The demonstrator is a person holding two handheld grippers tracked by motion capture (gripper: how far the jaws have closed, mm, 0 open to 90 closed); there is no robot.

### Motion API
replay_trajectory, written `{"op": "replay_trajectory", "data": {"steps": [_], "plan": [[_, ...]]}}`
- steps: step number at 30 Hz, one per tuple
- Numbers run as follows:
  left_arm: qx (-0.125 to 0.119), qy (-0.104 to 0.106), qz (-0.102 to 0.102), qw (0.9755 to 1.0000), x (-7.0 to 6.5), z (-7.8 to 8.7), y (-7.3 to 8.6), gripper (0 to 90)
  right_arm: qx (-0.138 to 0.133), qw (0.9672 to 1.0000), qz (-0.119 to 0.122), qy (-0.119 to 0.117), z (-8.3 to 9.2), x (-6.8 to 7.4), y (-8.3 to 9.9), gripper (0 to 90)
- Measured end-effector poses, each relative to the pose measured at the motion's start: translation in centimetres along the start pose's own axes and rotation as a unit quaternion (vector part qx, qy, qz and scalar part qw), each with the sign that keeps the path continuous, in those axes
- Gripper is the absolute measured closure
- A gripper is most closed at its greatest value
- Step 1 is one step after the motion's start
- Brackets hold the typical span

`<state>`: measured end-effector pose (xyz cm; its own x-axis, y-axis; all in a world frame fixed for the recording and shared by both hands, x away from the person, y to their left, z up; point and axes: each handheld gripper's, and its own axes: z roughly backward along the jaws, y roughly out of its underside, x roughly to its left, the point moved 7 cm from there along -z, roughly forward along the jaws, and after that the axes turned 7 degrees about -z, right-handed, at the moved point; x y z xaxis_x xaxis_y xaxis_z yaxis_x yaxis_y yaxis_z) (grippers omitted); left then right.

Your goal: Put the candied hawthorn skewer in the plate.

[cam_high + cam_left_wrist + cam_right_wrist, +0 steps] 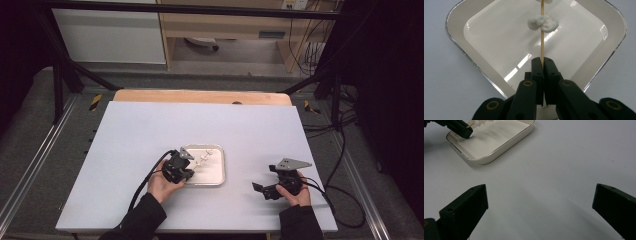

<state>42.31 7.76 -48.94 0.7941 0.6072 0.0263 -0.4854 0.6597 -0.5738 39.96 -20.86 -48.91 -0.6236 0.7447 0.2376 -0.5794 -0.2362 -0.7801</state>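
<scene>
Left claw [542, 65] is clamped shut on the near end of a thin wooden skewer [542, 45]; the stick is pinched right between the two black jaws. The skewer is held out over the white square tray [459, 27], with a white fluffy lump [543, 23] threaded on it partway along and a second white lump seen at the far top edge. Whether the lumps touch the tray floor cannot be told.

In the high view the left claw [178, 167] is seen at the tray's [218, 178] near-left corner, on the white bench [150, 125].

Right claw [539, 207] is spread wide open with nothing between the jaws, only bare bench beneath. In the high view it [260, 189] is parked well to the right of the tray, pointed left toward it.
</scene>
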Motion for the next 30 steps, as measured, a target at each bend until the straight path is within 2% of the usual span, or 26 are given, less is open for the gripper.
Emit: {"op": "replay_trajectory", "data": {"steps": [3, 7, 10, 14, 20, 25, 30], "plan": [[-0.002, -0.001, -0.001, 1.0, 0.0, 0.0, 0.0, 84.8, 0.001, 1.0, -0.001, -0.001, 0.0, 0.0, 0.0, 0.7], [-0.017, -0.005, -0.001, 0.9998, 0.2, 0.5, -0.2, 77.4, 0.002, 1.0, -0.001, 0.0, 0.0, 0.0, 0.0, 0.7], [-0.037, -0.012, -0.007, 0.9992, 0.5, 1.3, -0.2, 65.8, 0.0, 1.0, -0.002, 0.001, 0.0, 0.0, 0.0, 0.7], [-0.077, -0.016, -0.011, 0.9968, 1.2, 3.1, 0.2, 48.3, -0.001, 1.0, -0.004, 0.001, 0.0, 0.0, 0.0, 0.7], [-0.087, -0.022, -0.014, 0.9958, 2.4, 4.9, 1.9, 30.1, -0.001, 1.0, -0.006, 0.001, 0.1, 0.0, 0.0, 0.7], [-0.095, -0.022, -0.009, 0.9952, 3.1, 5.5, 3.9, 22.1, 0.0, 1.0, -0.006, 0.002, 0.1, 0.0, 0.0, 0.7], [-0.102, -0.024, 0.011, 0.9944, 4.0, 5.8, 6.2, 16.6, 0.004, 1.0, -0.005, 0.003, 0.1, 0.0, 0.1, 0.7]]}}
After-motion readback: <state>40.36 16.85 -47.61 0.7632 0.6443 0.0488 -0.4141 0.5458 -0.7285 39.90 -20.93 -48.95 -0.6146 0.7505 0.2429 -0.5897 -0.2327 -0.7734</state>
